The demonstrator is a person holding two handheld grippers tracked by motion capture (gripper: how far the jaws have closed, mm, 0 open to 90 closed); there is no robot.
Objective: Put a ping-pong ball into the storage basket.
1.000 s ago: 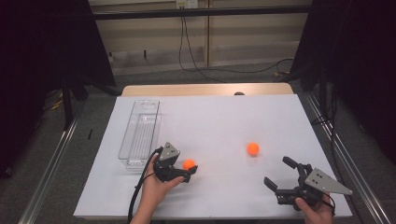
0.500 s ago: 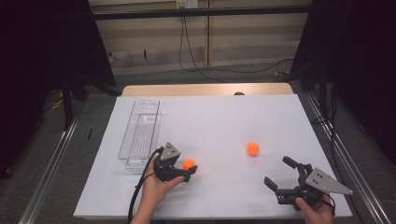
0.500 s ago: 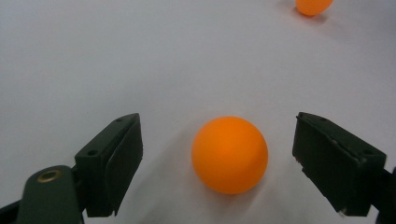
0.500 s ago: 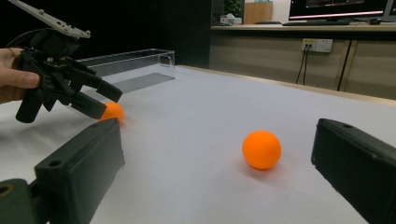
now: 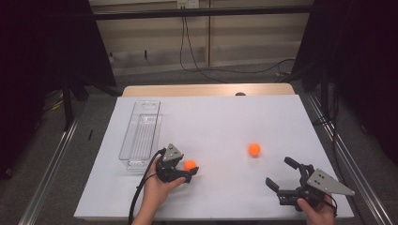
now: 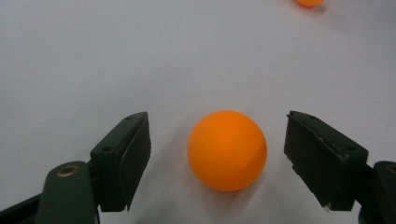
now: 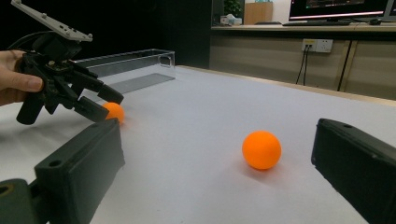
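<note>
Both hand-held gripper [image 6: 217, 163] jaws flank, seemingly untouched, orange ball [image 6: 227, 150].

A: Where is there room on the white-topped bench [image 5: 216, 117]?

B: The far half and the middle lie bare. The long clear plastic tray [image 5: 141, 133] stands along the left side, blocking passage there.

A: And nearer?

B: One small orange ball [image 5: 189, 165] sits between the spread fingers [image 6: 123, 158] of the left gripper [image 5: 184, 172], with a gap on each side of it in the left gripper view. That gripper stands just right of the tray's near end. A second orange ball [image 5: 254, 149] lies in the open, right of centre, well apart from the first, bare surface all round it.

A: The right edge?

B: The right gripper [image 5: 283, 177] sits near the right corner, fingers apart, bare bench between it and the second ball.
</note>
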